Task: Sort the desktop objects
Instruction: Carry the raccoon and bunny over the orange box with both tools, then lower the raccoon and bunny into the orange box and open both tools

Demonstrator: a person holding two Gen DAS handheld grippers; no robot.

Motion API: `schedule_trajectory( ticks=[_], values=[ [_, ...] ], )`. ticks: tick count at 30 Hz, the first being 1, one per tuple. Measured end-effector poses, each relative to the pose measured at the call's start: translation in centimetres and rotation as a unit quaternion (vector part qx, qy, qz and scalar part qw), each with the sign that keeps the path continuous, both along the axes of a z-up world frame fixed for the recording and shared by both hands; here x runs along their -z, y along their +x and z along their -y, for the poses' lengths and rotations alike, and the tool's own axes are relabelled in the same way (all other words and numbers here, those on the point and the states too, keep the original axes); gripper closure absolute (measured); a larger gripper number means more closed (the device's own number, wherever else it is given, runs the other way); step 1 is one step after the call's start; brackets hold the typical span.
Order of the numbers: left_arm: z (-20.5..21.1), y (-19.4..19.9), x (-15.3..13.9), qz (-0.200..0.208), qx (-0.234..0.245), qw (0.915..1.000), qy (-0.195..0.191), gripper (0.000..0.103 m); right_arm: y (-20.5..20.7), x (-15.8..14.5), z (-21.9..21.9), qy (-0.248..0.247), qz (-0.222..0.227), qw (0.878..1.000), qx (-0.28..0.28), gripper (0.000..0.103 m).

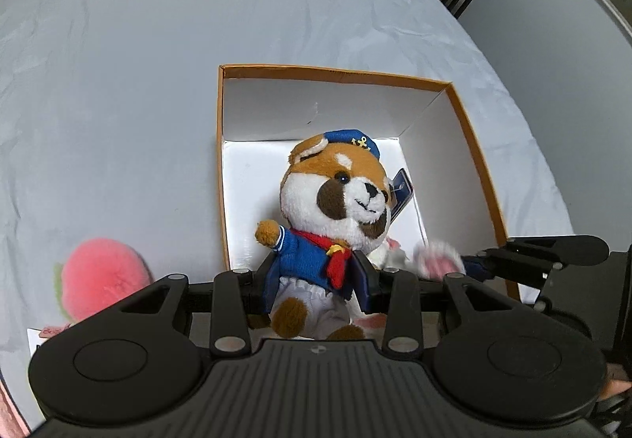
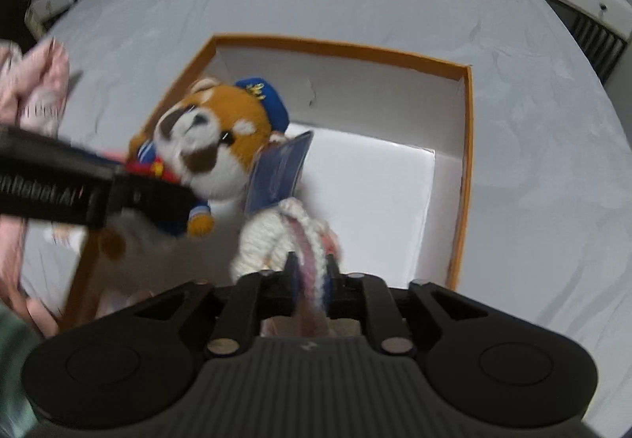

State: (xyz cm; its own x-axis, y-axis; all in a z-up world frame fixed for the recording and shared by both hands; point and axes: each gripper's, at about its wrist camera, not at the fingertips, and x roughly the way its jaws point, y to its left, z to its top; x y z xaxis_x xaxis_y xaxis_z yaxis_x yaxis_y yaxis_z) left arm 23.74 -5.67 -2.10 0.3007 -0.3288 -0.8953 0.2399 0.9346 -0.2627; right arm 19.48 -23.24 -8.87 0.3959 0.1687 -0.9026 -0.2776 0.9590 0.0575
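We hold a sailor dog plush (image 1: 335,212) in the left hand-held gripper (image 1: 316,280), whose two fingers are clamped on its blue-jacketed torso, and the toy hangs over the near left part of the orange-rimmed box (image 1: 474,145), which sits on a grey bed sheet (image 1: 118,82). The right hand-held gripper (image 2: 312,272) is clamped on a white knitted toy (image 2: 276,236) with pink trim, also above the box and just beside the plush, on its right. To do this step well, we judge it best to lower each toy until it is close to the white floor of the box before parting the fingers, and to keep the two tools from knocking together, since they are crowded over the same corner; the far right part of the box looks free and would suit the knitted toy. The plush is roughly upright in the left view, its long axis running from feet at the gripper to cap at the top, head tilted a little right and face turned towards the camera. A paper tag (image 2: 280,173) dangles at its head. A pink fluffy peach toy (image 1: 102,276) lies on the sheet outside the box, to its left.
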Motion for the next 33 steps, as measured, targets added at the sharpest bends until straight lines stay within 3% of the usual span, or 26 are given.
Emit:
schedule_trajectory(
  ticks=[3,6,11,15,17,22,27,33],
  values=[
    [0.7,0.2,0.4,0.005,0.001,0.9998,0.022,0.06,0.1,1.1,-0.9,-0.035,-0.022,0.998,-0.053,0.064],
    [0.9,0.2,0.8,0.001,0.003,0.9994,0.034,0.06,0.1,2.0,-1.6,-0.068,-0.024,0.993,-0.091,0.064],
    [1.3,-0.1,1.2,0.005,0.004,0.9986,0.053,0.06,0.6,3.5,-2.1,-0.066,-0.049,0.99,-0.113,0.064],
    [1.9,-0.3,1.6,0.014,0.011,0.9971,0.074,0.06,1.1,4.2,-1.7,-0.044,-0.051,0.995,-0.069,0.069],
    [2.2,-0.5,1.9,0.012,0.012,0.9963,0.085,0.06,1.7,3.9,-0.7,-0.03,-0.045,0.998,-0.015,0.072],
    [3.7,-0.9,2.5,0.023,0.021,0.9914,0.127,0.06,2.5,3.1,1.3,0.023,-0.046,0.997,0.059,0.078],
    [4.3,-0.6,2.9,0.007,0.036,0.9882,0.149,0.061,2.8,3.4,2.3,0.04,-0.062,0.995,0.069,0.079],
    [3.8,-0.1,2.8,-0.014,0.046,0.9907,0.127,0.057,3.0,3.3,1.9,0.031,-0.054,0.997,0.044,0.078]
  ],
)
